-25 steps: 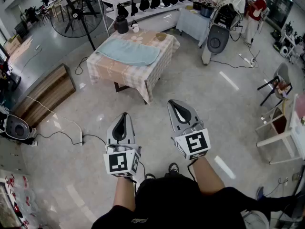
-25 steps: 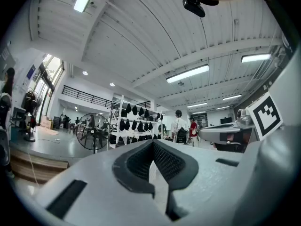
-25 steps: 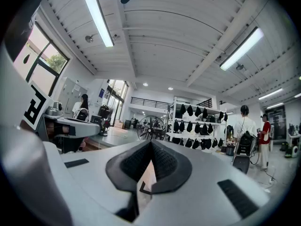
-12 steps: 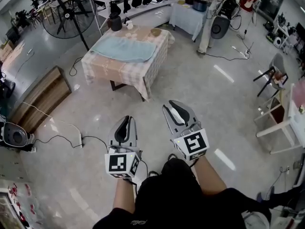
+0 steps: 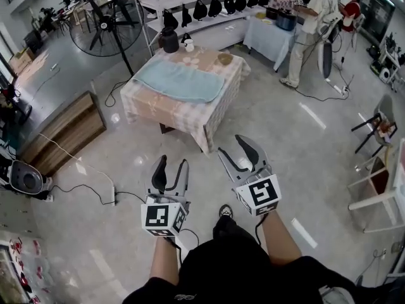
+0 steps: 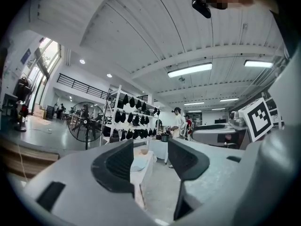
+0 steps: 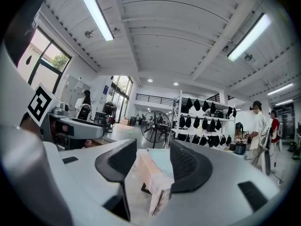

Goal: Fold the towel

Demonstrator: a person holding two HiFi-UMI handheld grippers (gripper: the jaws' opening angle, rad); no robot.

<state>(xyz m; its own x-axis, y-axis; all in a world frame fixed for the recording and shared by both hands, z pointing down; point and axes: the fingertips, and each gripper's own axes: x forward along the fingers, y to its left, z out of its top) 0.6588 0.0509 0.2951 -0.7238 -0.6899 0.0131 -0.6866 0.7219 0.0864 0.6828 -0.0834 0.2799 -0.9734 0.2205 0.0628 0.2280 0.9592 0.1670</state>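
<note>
Towel: the pale blue towel (image 5: 180,81) lies spread on the table (image 5: 190,118), untouched and with no fold visible in it.
Table: covered in a checked cloth, it stands well ahead of the person. A dark jug (image 5: 169,40) and a small bowl (image 5: 224,59) sit along its far edge, beyond the towel.
Left gripper (image 5: 172,163): jaws spread with nothing between them, held level over the floor, well short of the table.
Right gripper (image 5: 233,145): jaws likewise spread and empty, beside the left one.
Just changed: both pairs of jaws, pressed together a second ago, have just been opening, and the table now sits nearer in the head view.
Meaning for the task: judged an approach with the tools made ready; folding has not begun.
Hard to make out: the towel's corners and whether it is one layer or doubled. Each gripper view shows the table only as a sliver through the gap between its jaws.
</note>
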